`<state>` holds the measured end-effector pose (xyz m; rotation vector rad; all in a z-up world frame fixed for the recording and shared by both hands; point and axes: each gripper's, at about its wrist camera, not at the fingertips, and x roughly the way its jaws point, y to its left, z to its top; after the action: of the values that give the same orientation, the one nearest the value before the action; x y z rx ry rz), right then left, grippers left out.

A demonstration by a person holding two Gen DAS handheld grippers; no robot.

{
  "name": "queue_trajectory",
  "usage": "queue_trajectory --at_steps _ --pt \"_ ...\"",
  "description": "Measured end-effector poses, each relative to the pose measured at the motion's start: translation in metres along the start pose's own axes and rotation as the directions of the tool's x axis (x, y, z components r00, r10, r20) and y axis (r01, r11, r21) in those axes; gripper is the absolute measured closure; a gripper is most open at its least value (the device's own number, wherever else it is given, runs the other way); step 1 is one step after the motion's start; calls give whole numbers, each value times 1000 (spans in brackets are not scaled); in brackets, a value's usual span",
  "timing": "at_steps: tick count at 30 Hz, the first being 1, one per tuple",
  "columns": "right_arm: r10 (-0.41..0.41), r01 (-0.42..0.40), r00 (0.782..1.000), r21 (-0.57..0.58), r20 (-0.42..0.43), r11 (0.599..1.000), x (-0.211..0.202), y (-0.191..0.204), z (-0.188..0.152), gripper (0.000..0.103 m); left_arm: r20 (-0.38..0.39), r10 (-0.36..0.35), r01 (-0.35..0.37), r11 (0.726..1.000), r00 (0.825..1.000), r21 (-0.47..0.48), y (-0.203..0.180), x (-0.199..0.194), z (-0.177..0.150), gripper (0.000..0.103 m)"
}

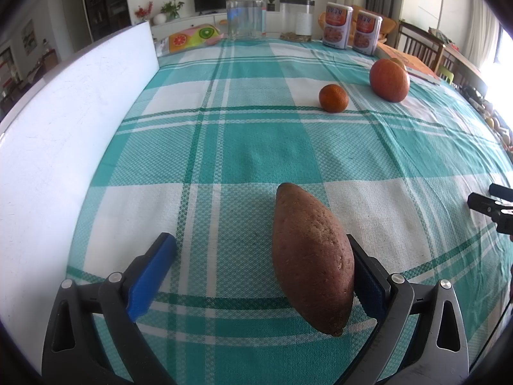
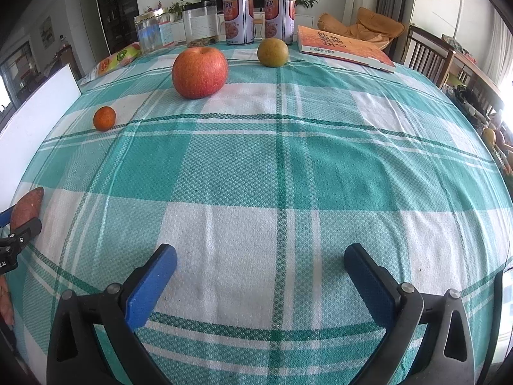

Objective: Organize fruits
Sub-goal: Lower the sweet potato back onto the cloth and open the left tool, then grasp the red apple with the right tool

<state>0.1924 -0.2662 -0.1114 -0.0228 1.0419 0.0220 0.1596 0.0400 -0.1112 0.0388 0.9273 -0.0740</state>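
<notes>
A brown sweet potato (image 1: 311, 256) lies on the checked tablecloth between the jaws of my left gripper (image 1: 259, 247). The jaws are wide open; the potato rests against the right pad, with a wide gap to the left pad. It also shows at the left edge of the right wrist view (image 2: 27, 208). A small tangerine (image 1: 333, 98) (image 2: 104, 118), a red apple (image 1: 389, 79) (image 2: 199, 72) and a green-yellow pear (image 2: 273, 52) sit farther back. My right gripper (image 2: 259, 261) is open and empty over bare cloth.
A white board (image 1: 64, 134) stands along the table's left side. At the far edge stand a glass jar (image 1: 245, 16), a plastic canister (image 1: 296, 19), two tins (image 2: 259, 19), an orange book (image 2: 343, 46) and a fruit-print packet (image 1: 192, 37). Chairs stand to the right.
</notes>
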Motion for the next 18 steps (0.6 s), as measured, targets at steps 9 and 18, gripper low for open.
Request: queue_trajectory --at_steps 9,18 --pt "157 -152 973 -44 168 987 25 39 110 0 0 0 0 1000 1000 0 0 0 0 2" --pt "142 -144 984 12 108 989 88 67 160 0 0 0 0 1000 1000 -1 0 0 0 2"
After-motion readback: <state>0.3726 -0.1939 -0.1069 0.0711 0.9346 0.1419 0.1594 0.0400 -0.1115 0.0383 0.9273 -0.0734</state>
